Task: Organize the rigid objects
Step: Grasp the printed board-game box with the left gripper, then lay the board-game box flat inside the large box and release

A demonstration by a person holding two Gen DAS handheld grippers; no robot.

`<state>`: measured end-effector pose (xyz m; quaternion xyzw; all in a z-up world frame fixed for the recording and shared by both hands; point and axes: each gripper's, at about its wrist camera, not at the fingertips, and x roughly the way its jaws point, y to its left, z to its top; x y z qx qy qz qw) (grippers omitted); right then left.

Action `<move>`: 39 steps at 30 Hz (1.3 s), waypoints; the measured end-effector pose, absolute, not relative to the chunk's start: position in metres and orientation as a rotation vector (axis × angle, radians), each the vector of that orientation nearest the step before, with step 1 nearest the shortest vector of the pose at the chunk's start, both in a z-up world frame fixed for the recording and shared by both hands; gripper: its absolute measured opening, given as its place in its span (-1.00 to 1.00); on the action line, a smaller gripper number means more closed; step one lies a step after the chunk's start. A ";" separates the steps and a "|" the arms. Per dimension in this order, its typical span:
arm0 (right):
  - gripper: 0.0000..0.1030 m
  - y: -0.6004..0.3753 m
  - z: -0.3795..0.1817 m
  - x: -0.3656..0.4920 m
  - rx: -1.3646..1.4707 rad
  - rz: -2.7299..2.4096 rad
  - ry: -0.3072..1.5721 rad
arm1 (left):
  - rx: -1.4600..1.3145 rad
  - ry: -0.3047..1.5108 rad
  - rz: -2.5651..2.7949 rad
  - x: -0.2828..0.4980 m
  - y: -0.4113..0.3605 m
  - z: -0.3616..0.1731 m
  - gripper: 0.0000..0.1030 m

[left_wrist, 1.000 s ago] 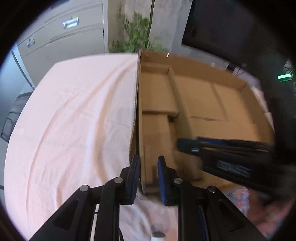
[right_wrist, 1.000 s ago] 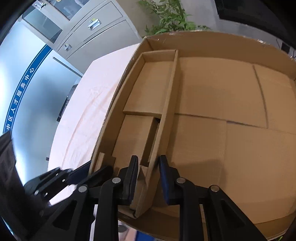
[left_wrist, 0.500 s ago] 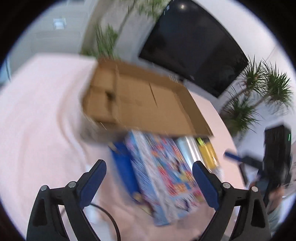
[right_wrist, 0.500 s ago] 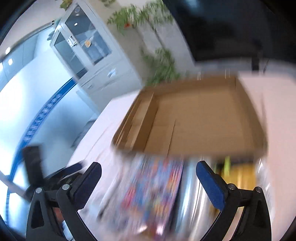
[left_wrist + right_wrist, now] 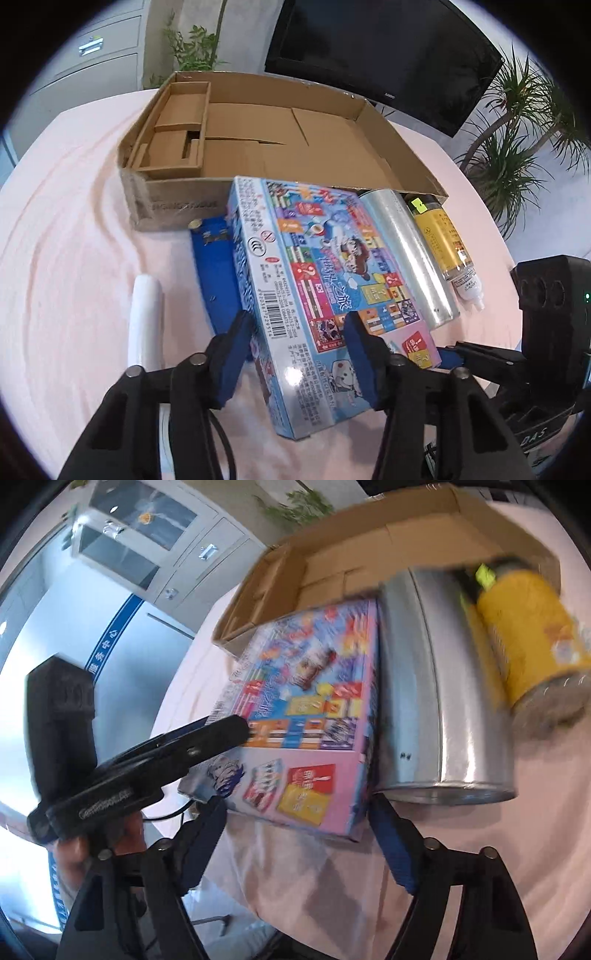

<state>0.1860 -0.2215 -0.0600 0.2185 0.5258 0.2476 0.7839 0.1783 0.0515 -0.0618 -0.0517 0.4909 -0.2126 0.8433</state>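
Observation:
A colourful game box (image 5: 325, 280) lies on the pink tablecloth before an open, empty cardboard box (image 5: 266, 129). A silver roll (image 5: 410, 258) and a yellow bottle (image 5: 443, 240) lie to its right; a blue flat object (image 5: 214, 273) and a white cylinder (image 5: 146, 317) to its left. My left gripper (image 5: 299, 332) is open, its fingers either side of the game box's near end. My right gripper (image 5: 295, 823) is open just before the game box's (image 5: 306, 716) near edge, beside the silver roll (image 5: 436, 686) and yellow bottle (image 5: 528, 635). The left gripper's finger (image 5: 207, 738) lies on the box.
A dark screen (image 5: 380, 48) and potted plants (image 5: 517, 140) stand behind the table. Grey cabinets (image 5: 155, 546) stand at the left. The right gripper's body (image 5: 546, 317) is at the right edge of the left wrist view. The table edge (image 5: 332, 923) is close below the right gripper.
Both grippers have pulled back from the cardboard box, opened wide, and come down to the game box's near end. The right view is blurred by motion.

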 end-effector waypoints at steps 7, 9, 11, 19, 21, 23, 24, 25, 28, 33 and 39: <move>0.47 -0.190 -0.060 0.144 0.217 0.584 1.132 | -0.190 1.050 -0.416 0.142 0.072 -0.074 0.08; 0.52 -0.191 -0.060 0.147 0.221 0.578 1.129 | -0.222 1.056 -0.398 0.147 0.075 -0.079 0.38; 0.57 -0.184 -0.059 0.155 0.207 0.569 1.118 | -0.288 1.072 -0.427 0.156 0.079 -0.084 0.38; 0.55 -0.163 -0.051 0.147 0.098 0.513 1.070 | -0.208 1.001 -0.456 0.151 0.067 -0.073 0.15; 0.50 -0.159 -0.049 0.144 0.122 0.515 1.059 | -0.183 0.965 -0.445 0.146 0.070 -0.064 0.11; 0.46 -0.157 -0.043 0.142 0.144 0.530 1.047 | -0.159 0.938 -0.429 0.142 0.071 -0.054 0.10; 0.45 -0.156 -0.042 0.142 0.139 0.532 1.044 | -0.151 0.928 -0.420 0.142 0.072 -0.050 0.10; 0.43 -0.154 -0.038 0.140 0.133 0.538 1.037 | -0.145 0.920 -0.411 0.141 0.073 -0.046 0.10; 0.42 -0.153 -0.029 0.138 0.134 0.549 1.019 | -0.141 0.898 -0.395 0.143 0.075 -0.036 0.10; 0.42 -0.161 -0.014 0.138 0.119 0.554 0.989 | -0.143 0.873 -0.387 0.148 0.075 -0.027 0.09; 0.42 -0.165 0.010 0.129 0.112 0.544 0.932 | -0.161 0.813 -0.388 0.155 0.074 -0.012 0.09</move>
